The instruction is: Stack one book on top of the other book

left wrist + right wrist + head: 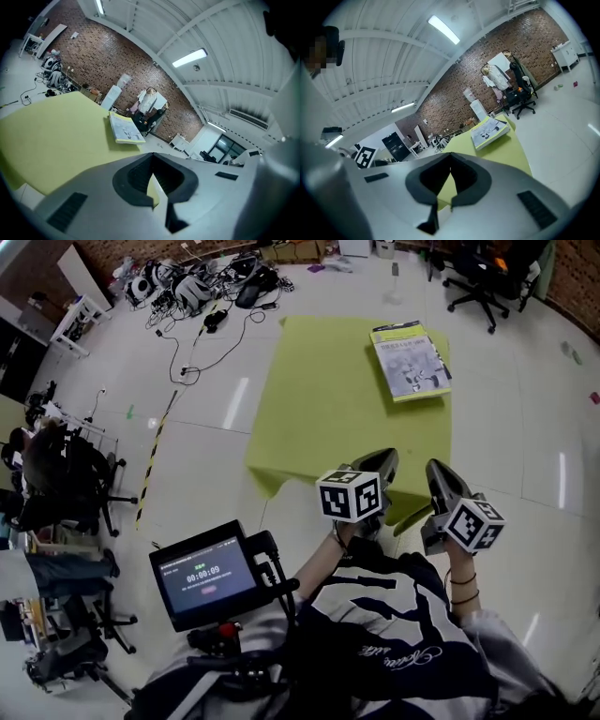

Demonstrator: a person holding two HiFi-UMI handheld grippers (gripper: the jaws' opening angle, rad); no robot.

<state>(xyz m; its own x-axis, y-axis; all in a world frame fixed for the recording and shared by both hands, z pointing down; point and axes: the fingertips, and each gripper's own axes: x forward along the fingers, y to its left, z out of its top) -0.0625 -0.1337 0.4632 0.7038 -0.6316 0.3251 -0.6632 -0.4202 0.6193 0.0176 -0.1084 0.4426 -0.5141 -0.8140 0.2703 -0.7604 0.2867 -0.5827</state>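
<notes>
Two books point(410, 360) lie one on top of the other at the far right corner of the green table point(319, 399); the top cover is white and grey with a yellow-green edge. The left gripper view shows the books point(125, 129) far ahead, and in the right gripper view the stack point(490, 131) is also distant. My left gripper point(380, 467) hangs over the table's near edge, jaws shut and empty. My right gripper point(442, 478) sits beside it, just off the near right corner, also shut with nothing in it. Both are well short of the books.
A small screen point(206, 575) is mounted at my chest on the left. Cables and gear point(202, 292) litter the floor at the back left. Office chairs stand at the left point(80, 474) and the back right point(480, 277). A brick wall point(108, 65) closes the room.
</notes>
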